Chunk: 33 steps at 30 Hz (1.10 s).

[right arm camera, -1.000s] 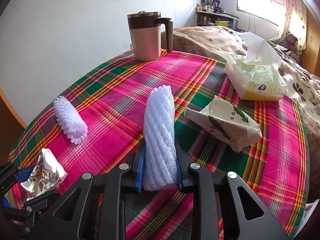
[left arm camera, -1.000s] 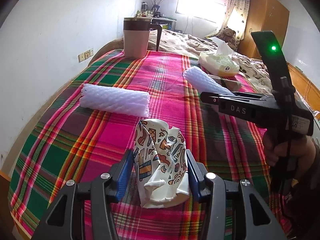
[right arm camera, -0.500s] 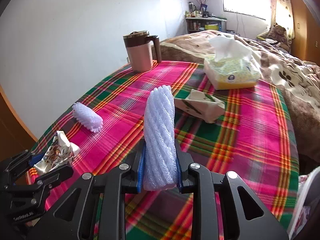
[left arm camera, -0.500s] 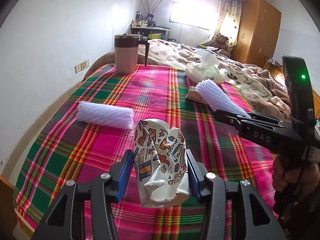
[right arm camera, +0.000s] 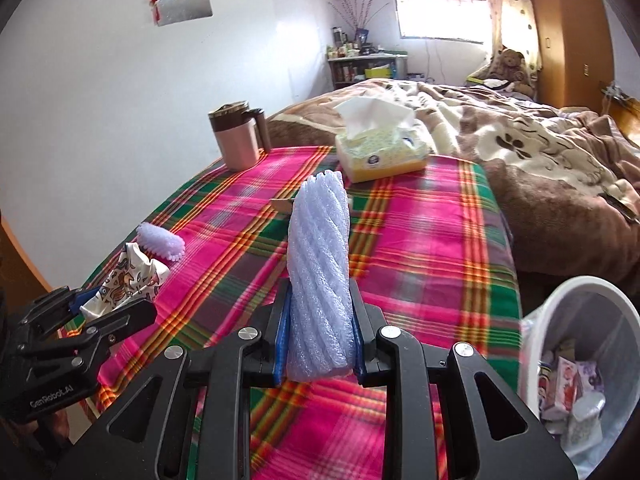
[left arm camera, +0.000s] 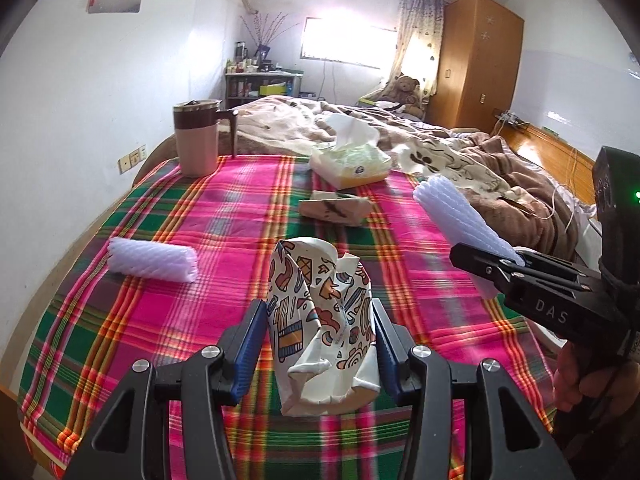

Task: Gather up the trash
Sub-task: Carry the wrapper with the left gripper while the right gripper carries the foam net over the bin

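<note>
1. Trash is in both our tools: the left gripper (left arm camera: 320,344) is closed on a crumpled paper cup (left arm camera: 322,320) with a cartoon print, and the right gripper (right arm camera: 319,336) is closed on a white foam sleeve (right arm camera: 319,268)

2. Both pieces are in the air above the plaid tablecloth (left arm camera: 224,216), not touching it. We judge they are held high so that they can pass over the near table edge toward the white bin (right arm camera: 580,360)

3. The bin stands low at the near right, beside the table, and some packets already lie inside it. It seems to be the goal for both items

4. The long axis of the foam sleeve runs along the fingers and points away from us, toward the far side of the table; only its near end is between the blue pads (right arm camera: 282,340). The cup also points forward, its crushed mouth at the far end

5. More trash waits on the cloth: a second foam sleeve (left arm camera: 154,260) at the left, lying across, and a flattened paper carton (left arm camera: 334,210) near the middle

6. The tissue box (left arm camera: 352,162) and the brown mug (left arm camera: 198,140) at the far side are probably not trash, so we would leave them
</note>
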Tool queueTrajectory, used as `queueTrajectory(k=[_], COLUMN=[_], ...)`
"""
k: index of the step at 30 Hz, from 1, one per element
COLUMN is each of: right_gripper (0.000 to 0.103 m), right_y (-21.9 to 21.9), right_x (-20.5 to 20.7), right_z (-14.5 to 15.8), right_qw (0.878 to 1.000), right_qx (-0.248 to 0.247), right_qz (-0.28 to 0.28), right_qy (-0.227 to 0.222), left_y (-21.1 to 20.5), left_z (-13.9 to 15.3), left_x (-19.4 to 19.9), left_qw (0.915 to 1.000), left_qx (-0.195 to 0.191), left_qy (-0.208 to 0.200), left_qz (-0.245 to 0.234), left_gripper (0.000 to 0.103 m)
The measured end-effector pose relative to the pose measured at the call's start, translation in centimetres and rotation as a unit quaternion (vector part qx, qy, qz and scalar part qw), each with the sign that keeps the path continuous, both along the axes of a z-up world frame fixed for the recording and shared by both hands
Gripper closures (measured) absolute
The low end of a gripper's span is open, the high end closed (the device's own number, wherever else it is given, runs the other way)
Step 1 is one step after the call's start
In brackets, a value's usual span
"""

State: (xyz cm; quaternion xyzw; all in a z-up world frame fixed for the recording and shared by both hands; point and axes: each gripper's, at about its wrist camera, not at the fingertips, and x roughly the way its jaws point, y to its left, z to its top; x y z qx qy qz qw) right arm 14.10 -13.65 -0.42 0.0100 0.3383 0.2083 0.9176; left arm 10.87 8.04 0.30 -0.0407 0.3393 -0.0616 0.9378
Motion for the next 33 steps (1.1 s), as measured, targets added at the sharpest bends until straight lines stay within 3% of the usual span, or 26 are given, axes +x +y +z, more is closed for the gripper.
queueTrajectory(k=[18,33], right_gripper=[0.078,0.077], right_y=[-8.9,-15.4], right_x=[-3.1,-4.3], right_z=[1.5,2.1], right_qw=[0.993,0.978], right_qx=[0.011,-0.002], right_qz=[-0.108,-0.204], right_qy=[-0.037,-0.044], left_y=[-9.1,-17.6], left_z=[2.4,3.3], left_x=[0.4,1.2], left_qw=[0.9960,0.9861], left_qx=[0.007,0.008], left_qy=[-0.028,-0.041], left_qz=[-0.085,-0.161], left_gripper=[0.052,0.052])
